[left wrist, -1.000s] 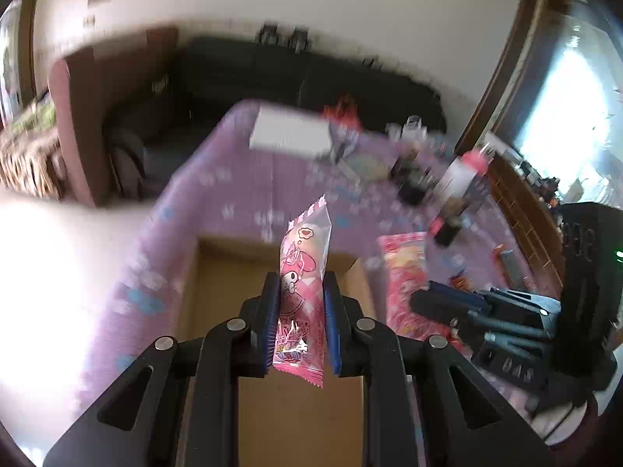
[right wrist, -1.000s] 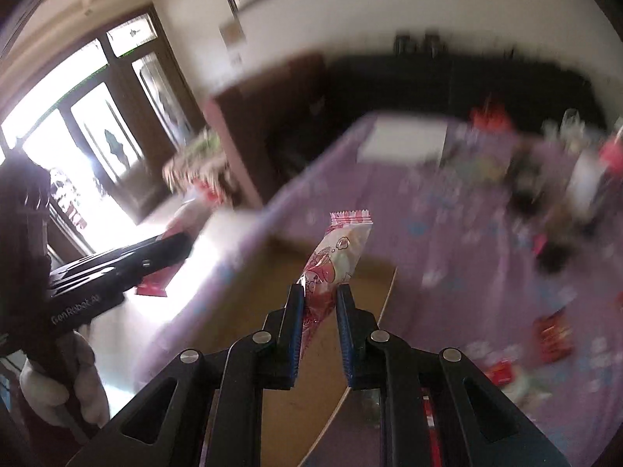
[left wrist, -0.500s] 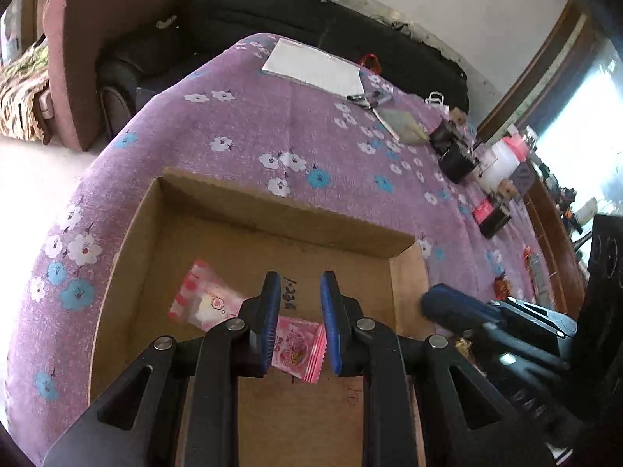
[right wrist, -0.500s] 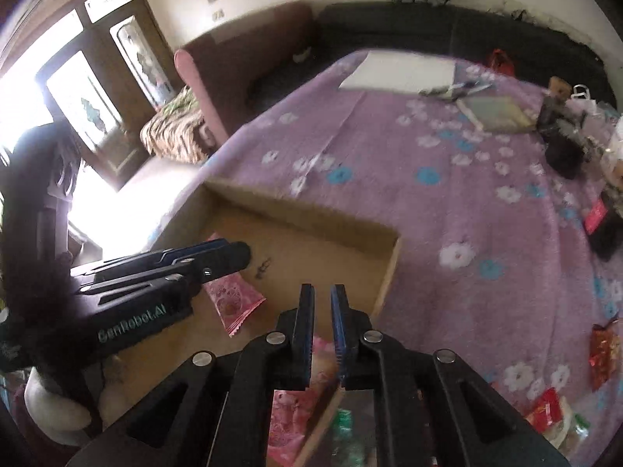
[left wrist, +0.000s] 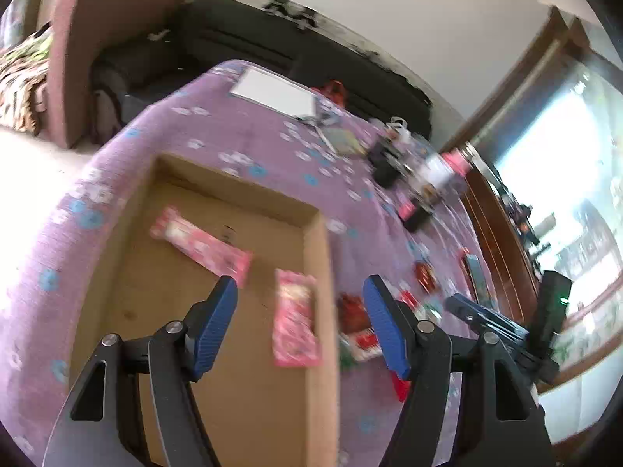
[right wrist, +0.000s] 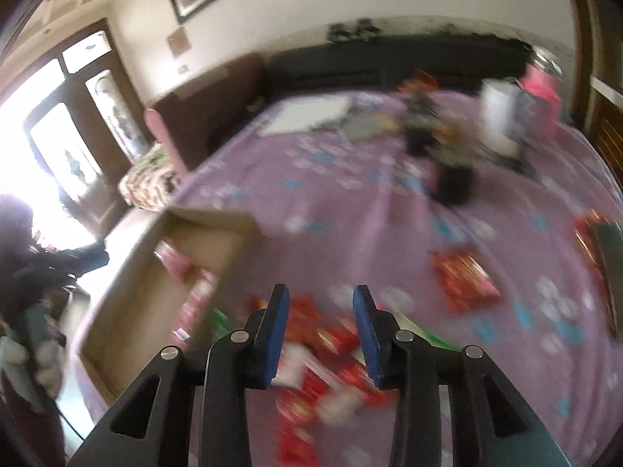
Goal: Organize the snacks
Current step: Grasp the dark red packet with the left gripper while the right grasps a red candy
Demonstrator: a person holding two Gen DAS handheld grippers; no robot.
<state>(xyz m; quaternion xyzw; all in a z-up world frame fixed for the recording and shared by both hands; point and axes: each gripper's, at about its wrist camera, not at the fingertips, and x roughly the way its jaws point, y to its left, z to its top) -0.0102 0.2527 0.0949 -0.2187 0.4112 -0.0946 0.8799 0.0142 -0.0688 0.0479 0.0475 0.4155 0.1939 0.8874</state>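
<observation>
A shallow cardboard box [left wrist: 319, 272] sits on the purple flowered cloth. Two pink snack packets lie flat in it: one [left wrist: 202, 247] toward the back, one [left wrist: 294, 323] by the right wall. My left gripper [left wrist: 298, 295] is open and empty above the box's right side. My right gripper [right wrist: 321, 303] is open and empty over a blurred pile of red snack packets [right wrist: 335, 369] on the cloth, right of the box [right wrist: 218, 284]. It also shows in the left wrist view [left wrist: 486, 321]. Another red packet [right wrist: 463, 276] lies farther right.
Red and green packets [left wrist: 356, 327] lie just right of the box. Farther back on the cloth are a white sheet [left wrist: 272, 91], dark small items [right wrist: 451, 179] and a white bottle with pink cap [left wrist: 444, 165]. A black sofa [left wrist: 272, 54] stands behind.
A second ago each gripper held a pink packet above the box. Both packets now lie in the box. Both grippers have opened, and the right one has moved right over the red packets.
</observation>
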